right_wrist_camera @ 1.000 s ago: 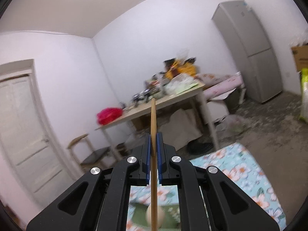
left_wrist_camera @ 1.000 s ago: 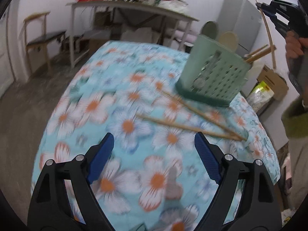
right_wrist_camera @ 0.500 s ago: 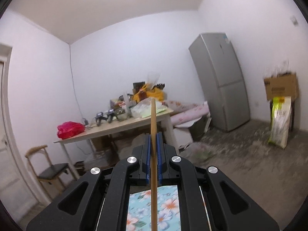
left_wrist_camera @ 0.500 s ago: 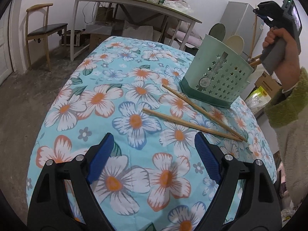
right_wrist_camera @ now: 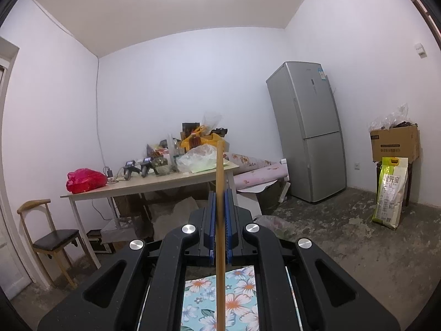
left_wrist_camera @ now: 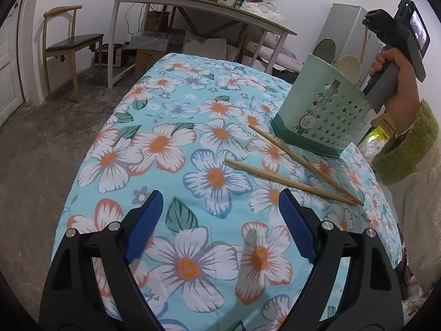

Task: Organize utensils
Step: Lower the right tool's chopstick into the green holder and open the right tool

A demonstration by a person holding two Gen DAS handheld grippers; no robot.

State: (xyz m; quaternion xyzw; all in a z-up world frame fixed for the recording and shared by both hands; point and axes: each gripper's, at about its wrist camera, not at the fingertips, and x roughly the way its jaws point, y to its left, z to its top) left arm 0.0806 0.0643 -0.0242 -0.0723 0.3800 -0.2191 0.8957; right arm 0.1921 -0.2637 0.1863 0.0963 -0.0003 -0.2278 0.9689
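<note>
A pale green perforated plastic utensil holder with star-shaped holes (left_wrist_camera: 322,117) is taken as the landmark; it stands on the floral turquoise tablecloth (left_wrist_camera: 171,149), towards the far right of the cloth. Two round spoon heads (left_wrist_camera: 348,69) are seen rising above its rim. Just in front of the holder, two loose wooden chopsticks (left_wrist_camera: 292,178) are laid flat on the cloth, their far ends apart and their near ends converging.

The left gripper (left_wrist_camera: 219,226) is held low over the cloth, well short of the holder; its blue-padded fingers (left_wrist_camera: 143,226) are spread wide with nothing between them.

The right gripper (right_wrist_camera: 220,229) is clenched on a single wooden chopstick (right_wrist_camera: 219,220), which is pinched upright between the blue pads and extends past them above and below. From the left wrist view, this gripper is seen raised above and behind the holder, gripped by a hand (left_wrist_camera: 397,88) in a green fuzzy sleeve.

Behind the holder, a cluttered white-legged table (right_wrist_camera: 148,186) and a grey refrigerator (right_wrist_camera: 308,132) are visible.
</note>
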